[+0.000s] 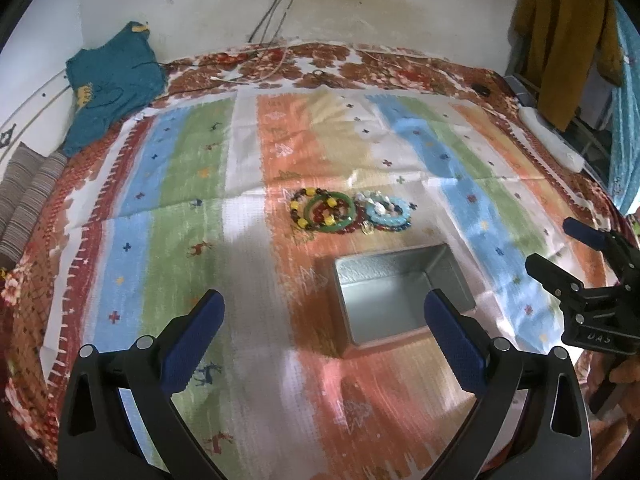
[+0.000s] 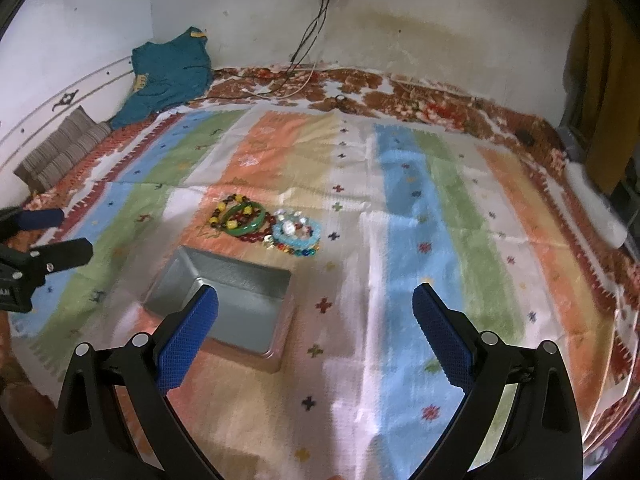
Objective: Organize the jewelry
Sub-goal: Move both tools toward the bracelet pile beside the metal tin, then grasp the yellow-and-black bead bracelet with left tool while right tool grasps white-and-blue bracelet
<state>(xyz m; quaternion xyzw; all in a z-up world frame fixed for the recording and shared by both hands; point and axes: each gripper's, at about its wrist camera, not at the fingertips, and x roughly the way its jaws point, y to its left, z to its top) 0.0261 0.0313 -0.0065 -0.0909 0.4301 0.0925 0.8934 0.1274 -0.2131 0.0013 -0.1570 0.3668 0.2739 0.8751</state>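
Note:
A pile of jewelry lies on the striped cloth: a green bangle (image 1: 328, 213) (image 2: 244, 220) over dark red and yellow beads, and beside it a light blue bead bracelet (image 1: 388, 212) (image 2: 298, 234) with white and coloured beads. Nearer me sits an open, empty grey metal box (image 1: 396, 296) (image 2: 228, 300). My left gripper (image 1: 324, 316) is open, low over the cloth, its right finger in front of the box. My right gripper (image 2: 316, 316) is open too, right of the box. Each gripper shows at the edge of the other's view, the right one (image 1: 560, 248) and the left one (image 2: 64, 232).
The striped cloth (image 1: 192, 184) covers a floral bedspread (image 2: 420, 92) against a white wall. A teal garment (image 1: 112, 84) and a striped cushion (image 2: 60, 148) lie at the far left. Cables (image 2: 304, 76) trail from a wall socket. A white power strip (image 1: 552, 140) and a hanging mustard garment (image 1: 568, 32) are on the right.

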